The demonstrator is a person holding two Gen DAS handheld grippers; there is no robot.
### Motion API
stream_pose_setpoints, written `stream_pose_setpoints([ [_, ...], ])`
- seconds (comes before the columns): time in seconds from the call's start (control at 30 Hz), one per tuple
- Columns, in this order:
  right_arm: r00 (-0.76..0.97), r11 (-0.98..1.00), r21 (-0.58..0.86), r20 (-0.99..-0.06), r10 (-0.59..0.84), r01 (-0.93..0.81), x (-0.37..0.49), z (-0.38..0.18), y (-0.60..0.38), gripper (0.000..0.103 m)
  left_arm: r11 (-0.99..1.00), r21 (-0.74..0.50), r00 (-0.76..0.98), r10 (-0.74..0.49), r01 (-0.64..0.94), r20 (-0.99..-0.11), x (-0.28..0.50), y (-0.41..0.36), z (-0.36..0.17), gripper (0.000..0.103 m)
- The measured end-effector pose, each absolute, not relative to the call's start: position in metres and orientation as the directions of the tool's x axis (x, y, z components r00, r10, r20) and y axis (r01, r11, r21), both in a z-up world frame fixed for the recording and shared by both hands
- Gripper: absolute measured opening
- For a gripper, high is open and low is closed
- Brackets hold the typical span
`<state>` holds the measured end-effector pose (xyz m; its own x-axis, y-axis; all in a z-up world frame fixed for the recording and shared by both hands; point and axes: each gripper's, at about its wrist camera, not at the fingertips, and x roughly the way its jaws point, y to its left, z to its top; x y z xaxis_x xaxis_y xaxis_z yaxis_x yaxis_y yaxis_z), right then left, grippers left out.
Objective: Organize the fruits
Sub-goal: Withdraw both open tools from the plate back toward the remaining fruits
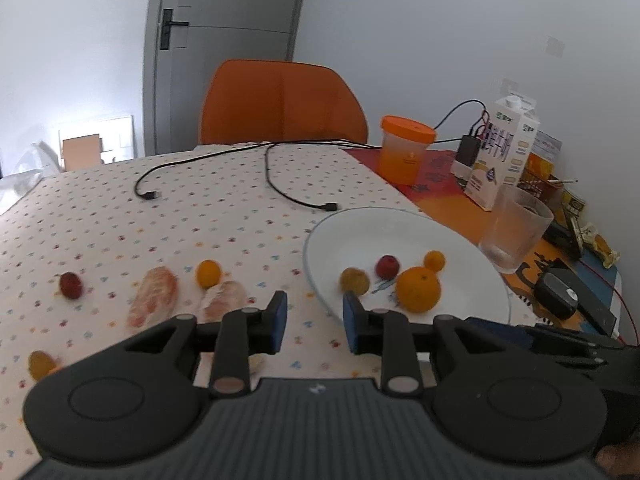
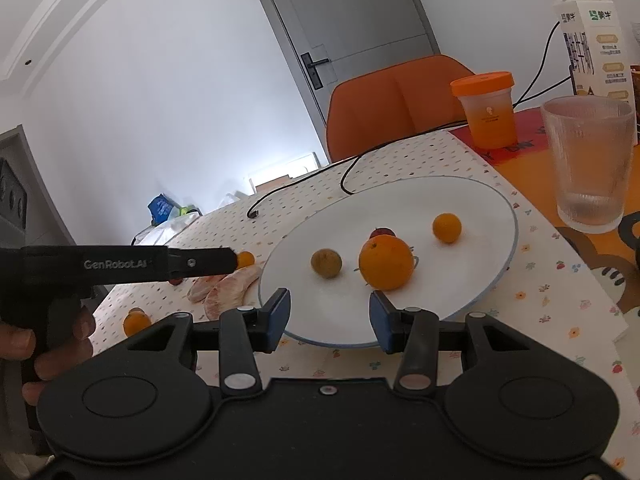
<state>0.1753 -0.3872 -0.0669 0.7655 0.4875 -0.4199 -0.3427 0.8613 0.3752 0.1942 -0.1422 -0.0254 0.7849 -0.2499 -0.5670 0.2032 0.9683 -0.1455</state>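
Note:
A white plate (image 1: pixel 460 240) (image 2: pixel 472 200) holds a large orange (image 1: pixel 418 288) (image 2: pixel 386 262), a small orange (image 1: pixel 435 260) (image 2: pixel 447 227), a red fruit (image 1: pixel 387 267) (image 2: pixel 382 233) and a brownish fruit (image 1: pixel 354 280) (image 2: pixel 326 263). On the cloth left of the plate lie two peeled pomelo segments (image 1: pixel 154 300) (image 2: pixel 228 288), a small orange (image 1: pixel 208 273) (image 2: pixel 245 259), a red fruit (image 1: pixel 71 285) and a yellow fruit (image 1: pixel 40 364) (image 2: pixel 136 322). My left gripper (image 1: pixel 315 322) is open and empty, just left of the plate's near rim. My right gripper (image 2: pixel 329 316) is open and empty over the plate's near edge.
A ribbed glass (image 1: pixel 516 232) (image 2: pixel 588 164), an orange-lidded jar (image 1: pixel 406 148) (image 2: pixel 486 110) and a milk carton (image 1: pixel 504 148) (image 2: pixel 592 36) stand right of and behind the plate. Black cables (image 1: pixel 280 184) cross the table. An orange chair (image 1: pixel 280 100) stands behind. Dark devices (image 1: pixel 568 292) lie at right.

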Motion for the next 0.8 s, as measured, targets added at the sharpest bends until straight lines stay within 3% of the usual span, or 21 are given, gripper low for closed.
stream_pose_setpoints([
  [0.17,0.762,0.86,0.367,-0.419,0.494,-0.355,0.174,-0.064,-0.38,0.048,0.978,-0.133,0.801,-0.206,0.158,-0.562,0.183,-0.123,-0.024,0.053],
  [0.43,0.756,0.862,0.35,-0.427,0.496,-0.368,0.169,-0.061,-0.365,0.055,0.988,-0.12,0.813,-0.147,0.096,-0.563,0.167,-0.095,-0.026,0.072],
  [0.6,0.758,0.861,0.329,-0.419,0.5,-0.387,0.165,-0.056,-0.355,0.08,0.99,-0.128,0.812,-0.122,0.059,-0.571,0.159,-0.079,-0.03,0.079],
  [0.8,0.753,0.855,0.321,-0.411,0.514,-0.409,0.162,-0.05,-0.342,0.098,0.992,-0.122,0.812,-0.087,0.02,-0.577,0.151,-0.06,-0.036,0.084],
])
